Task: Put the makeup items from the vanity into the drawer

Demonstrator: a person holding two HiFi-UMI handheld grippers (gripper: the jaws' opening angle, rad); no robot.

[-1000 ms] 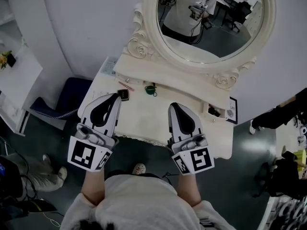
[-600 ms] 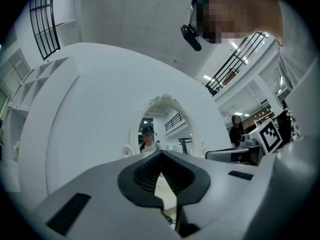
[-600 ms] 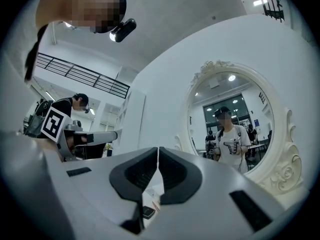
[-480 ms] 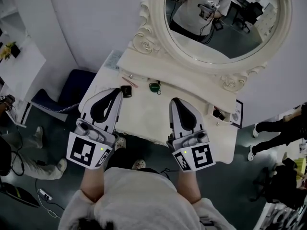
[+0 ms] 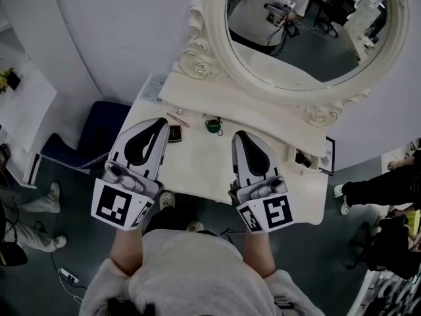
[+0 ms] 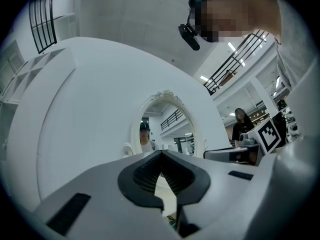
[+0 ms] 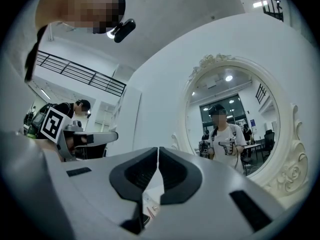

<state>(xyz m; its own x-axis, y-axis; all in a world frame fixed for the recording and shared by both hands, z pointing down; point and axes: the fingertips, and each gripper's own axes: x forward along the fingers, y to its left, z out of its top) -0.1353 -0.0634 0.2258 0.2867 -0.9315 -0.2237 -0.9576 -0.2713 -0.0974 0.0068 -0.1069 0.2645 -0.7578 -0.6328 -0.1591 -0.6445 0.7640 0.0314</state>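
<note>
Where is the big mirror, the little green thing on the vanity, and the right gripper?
mirror [image 5: 296, 45], head view, on the glass inside the frame.
green thing [image 5: 212, 126], head view, on its round middle.
right gripper [image 5: 239, 135], head view, at the tips of its closed fingers.

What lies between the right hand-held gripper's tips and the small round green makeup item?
Nothing: in the head view, only bare cream vanity top separates the right hand-held gripper from the small round green makeup item.
</note>
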